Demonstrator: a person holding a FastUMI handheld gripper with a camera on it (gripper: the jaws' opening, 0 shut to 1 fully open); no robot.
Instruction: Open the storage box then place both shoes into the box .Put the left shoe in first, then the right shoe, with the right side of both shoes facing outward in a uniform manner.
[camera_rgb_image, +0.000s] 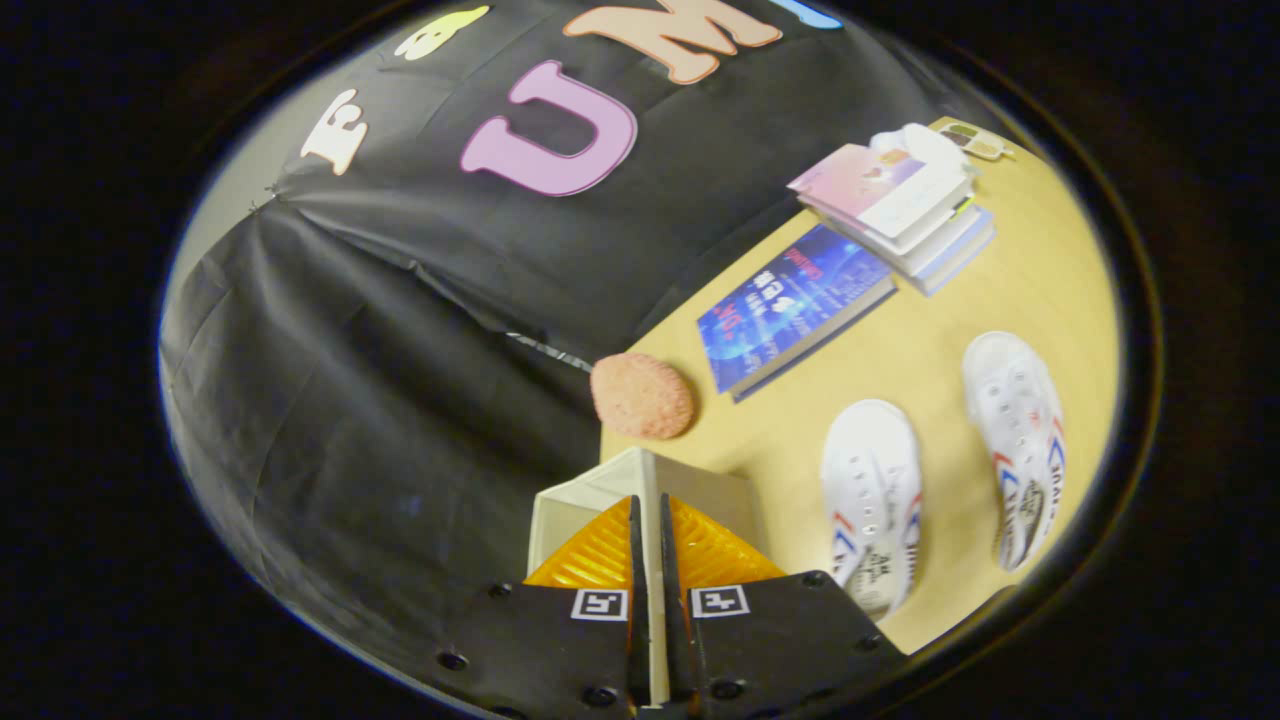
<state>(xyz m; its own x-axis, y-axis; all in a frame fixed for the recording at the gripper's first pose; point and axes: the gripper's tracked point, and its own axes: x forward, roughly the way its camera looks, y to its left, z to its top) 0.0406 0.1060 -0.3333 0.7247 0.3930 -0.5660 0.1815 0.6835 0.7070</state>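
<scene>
Gripper (650, 520) pinches what looks like the box lid (640, 480) between nearly closed fingers; both shoes (872, 500) (1015, 440) lie beside the box, apart.

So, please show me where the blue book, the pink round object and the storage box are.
Blue book (790, 305): gripper view, on its front cover.
Pink round object (641, 396): gripper view, on its textured top.
Storage box (600, 487): gripper view, on its pale panel just ahead of the fingers.

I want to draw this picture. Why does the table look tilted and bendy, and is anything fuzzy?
Gripper view: the fisheye lens curves and tilts the table; the shoes and books look sharp; the tongs, pinched on the box's lid, look slightly soft up close.
</scene>
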